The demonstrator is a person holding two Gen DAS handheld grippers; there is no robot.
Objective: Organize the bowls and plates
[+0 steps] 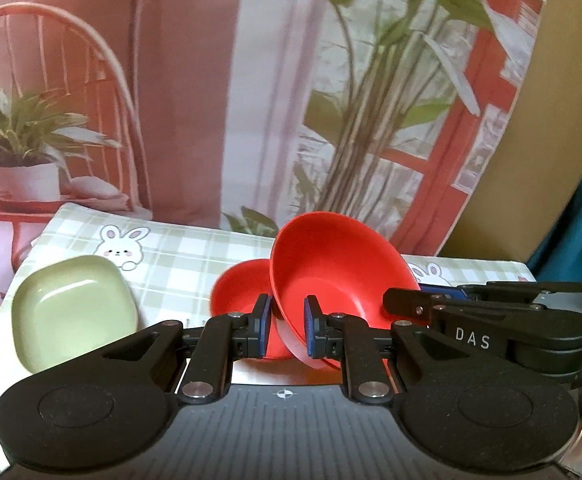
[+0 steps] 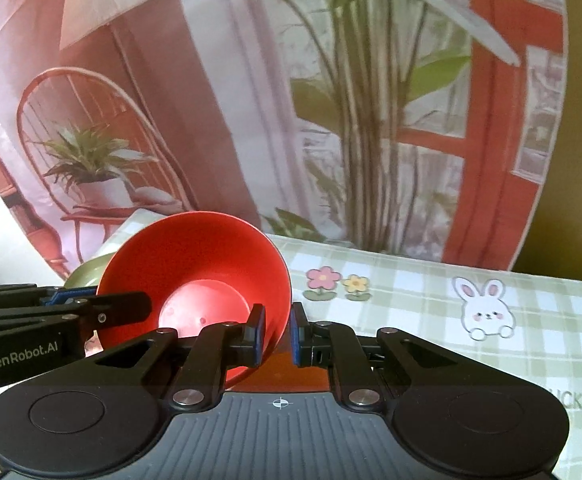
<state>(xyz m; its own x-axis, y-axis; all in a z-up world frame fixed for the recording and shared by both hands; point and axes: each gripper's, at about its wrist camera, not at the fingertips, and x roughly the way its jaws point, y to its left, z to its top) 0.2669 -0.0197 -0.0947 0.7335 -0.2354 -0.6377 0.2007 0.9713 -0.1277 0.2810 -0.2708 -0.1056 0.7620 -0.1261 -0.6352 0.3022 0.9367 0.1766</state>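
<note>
The left gripper (image 1: pixel 287 330) is clenched on the near rim of a red bowl (image 1: pixel 331 276), which tilts up above the checked tablecloth (image 1: pixel 195 252). The right gripper (image 2: pixel 278 334) pinches the same red bowl (image 2: pixel 199 272) at its opposite rim, jaws nearly closed on the thin wall. A second red bowl (image 1: pixel 239 288) sits just behind, and a green dish (image 1: pixel 73 312) lies to the left.
</note>
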